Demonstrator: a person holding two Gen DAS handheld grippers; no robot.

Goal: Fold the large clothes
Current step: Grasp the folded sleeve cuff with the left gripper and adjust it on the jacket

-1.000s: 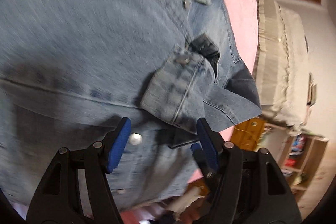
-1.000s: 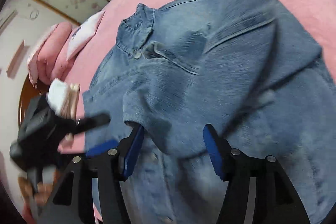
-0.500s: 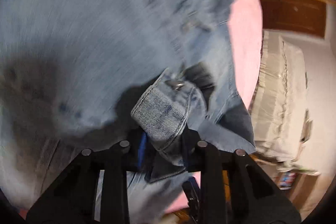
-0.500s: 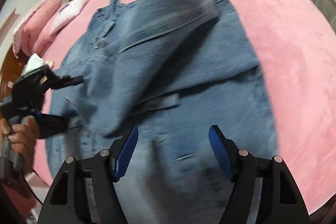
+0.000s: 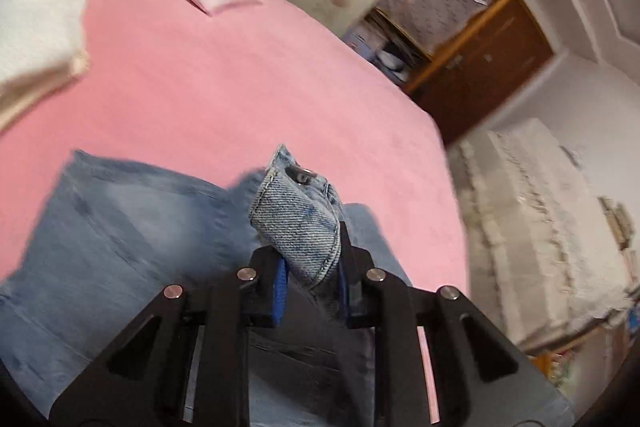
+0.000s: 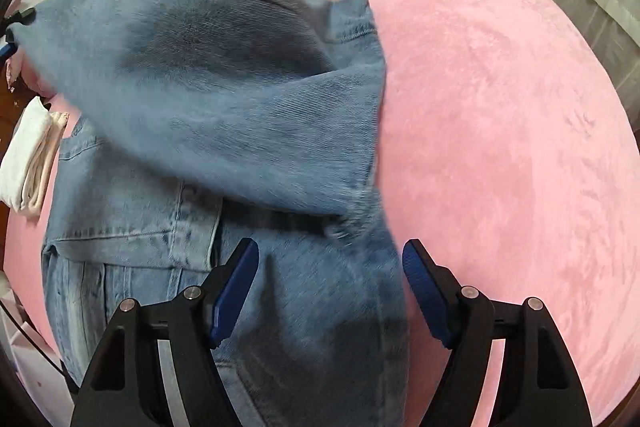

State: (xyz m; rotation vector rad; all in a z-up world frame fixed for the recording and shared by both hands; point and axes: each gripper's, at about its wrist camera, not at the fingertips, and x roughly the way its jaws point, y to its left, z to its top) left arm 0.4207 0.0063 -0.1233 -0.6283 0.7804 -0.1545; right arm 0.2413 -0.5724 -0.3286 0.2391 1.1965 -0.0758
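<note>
Pink bed (image 6: 500,107): L tongs (image 5: 310,279) pinch cuff (image 5: 298,223); R side bare.

jacket (image 6: 224,99): faded denim | bedcover (image 6: 500,107): pink plush | cuff snap (image 5: 301,174): shiny metal

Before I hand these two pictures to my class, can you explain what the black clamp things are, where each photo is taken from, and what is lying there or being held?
No machine here: a person holds one hand-held gripper in each hand, each with a wide-angle camera looking along its blue-padded fingers. In the left-hand view, the left gripper is pinching the buttoned cuff of a denim jacket, its jaws closing on it. In the right-hand view, the right gripper is open above the jacket, holding nothing. The jacket lies on a pink bed cover, with one sleeve lifted. Folded white cloth sits beside it.
</note>
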